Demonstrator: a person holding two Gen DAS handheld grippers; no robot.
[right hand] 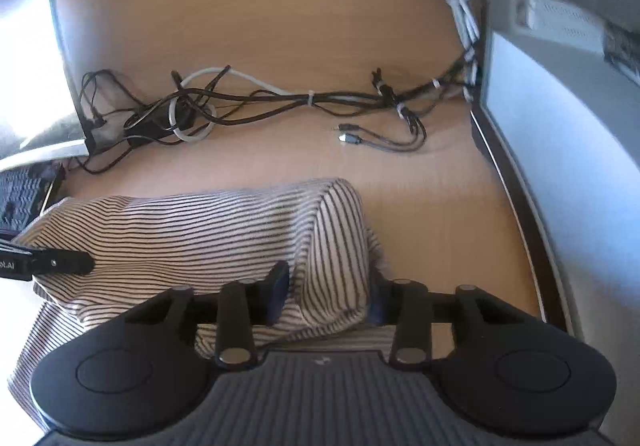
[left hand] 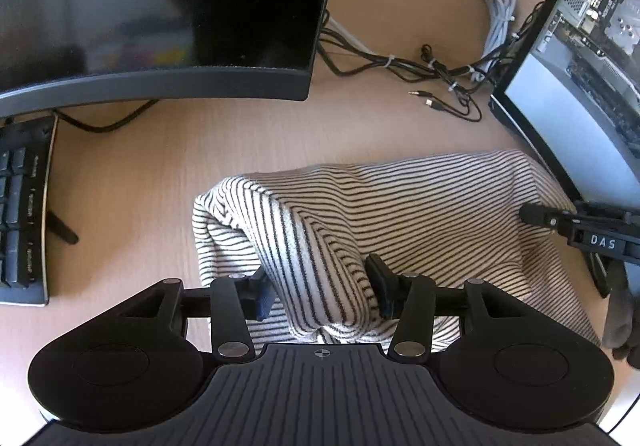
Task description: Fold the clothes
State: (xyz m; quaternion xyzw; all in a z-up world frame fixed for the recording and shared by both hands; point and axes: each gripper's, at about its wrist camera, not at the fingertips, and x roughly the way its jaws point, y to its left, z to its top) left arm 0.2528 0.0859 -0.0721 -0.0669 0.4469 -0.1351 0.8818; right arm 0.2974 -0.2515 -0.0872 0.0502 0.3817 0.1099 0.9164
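Left wrist view: the left gripper [left hand: 320, 292] has its jaws closed part-way on a raised fold of the striped garment [left hand: 400, 214], fabric bunched between the two fingers. The garment lies on the wooden desk [left hand: 160, 174], below the dark monitor [left hand: 160, 6] and right of the keyboard [left hand: 20, 214]. The right gripper [left hand: 538, 216] touches the garment's right edge. Black cables [left hand: 400, 66] lie beyond, beside a computer case [left hand: 580, 46].

Right wrist view: the right gripper [right hand: 326, 292] clamps a lifted corner of the striped garment [right hand: 180, 230], cloth filling the gap between its fingers. The left gripper [right hand: 76, 262] tip rests on the garment's left side. Tangled cables [right hand: 280, 98] cross the desk [right hand: 320, 6] behind.
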